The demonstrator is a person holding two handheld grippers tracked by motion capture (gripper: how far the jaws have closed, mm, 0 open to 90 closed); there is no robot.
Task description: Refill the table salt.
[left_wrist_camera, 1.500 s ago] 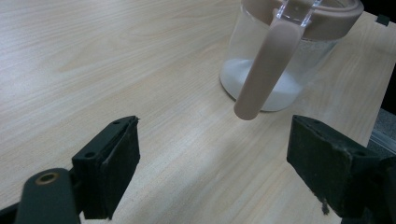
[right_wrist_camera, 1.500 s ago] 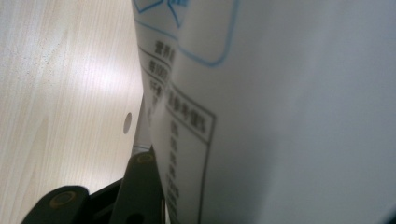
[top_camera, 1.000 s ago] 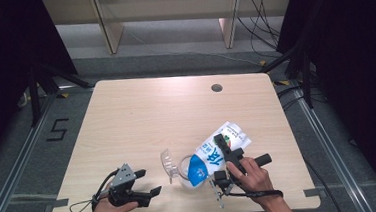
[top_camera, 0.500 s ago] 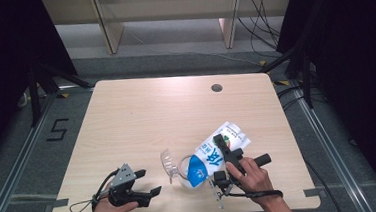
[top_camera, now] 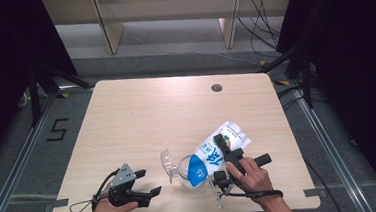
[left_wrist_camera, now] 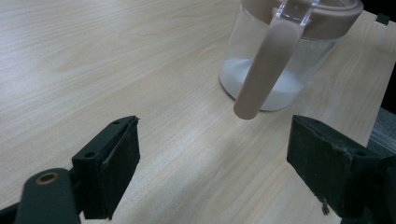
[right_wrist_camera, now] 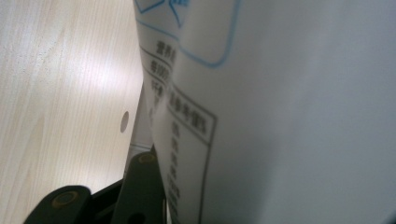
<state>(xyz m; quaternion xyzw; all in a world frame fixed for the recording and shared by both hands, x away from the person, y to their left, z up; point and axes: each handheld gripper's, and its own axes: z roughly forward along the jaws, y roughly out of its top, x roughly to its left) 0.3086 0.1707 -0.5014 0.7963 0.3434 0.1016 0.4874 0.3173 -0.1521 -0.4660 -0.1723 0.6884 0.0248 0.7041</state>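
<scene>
A white and blue printed bag (top_camera: 214, 153) hangs tilted over a clear glass jar (top_camera: 184, 172) near the table's front edge. My right gripper (top_camera: 225, 148) is shut on the bag's upper part. In the right gripper view the bag (right_wrist_camera: 280, 112) is pressed close, with one black finger (right_wrist_camera: 140, 186) against it. The jar (left_wrist_camera: 303, 65) holds white powder at its bottom and has a brownish rim and handle (left_wrist_camera: 264, 70). Its clear lid flap (top_camera: 167, 162) stands open to the left. My left gripper (top_camera: 149, 184) rests open at the front left; nothing lies between its pads (left_wrist_camera: 114, 168).
The light wooden table (top_camera: 152, 118) has a round cable hole (top_camera: 217, 88) at the back right. Black cables trail from both grippers at the front edge. Beyond the table stand shelf legs and dark floor with metal rails.
</scene>
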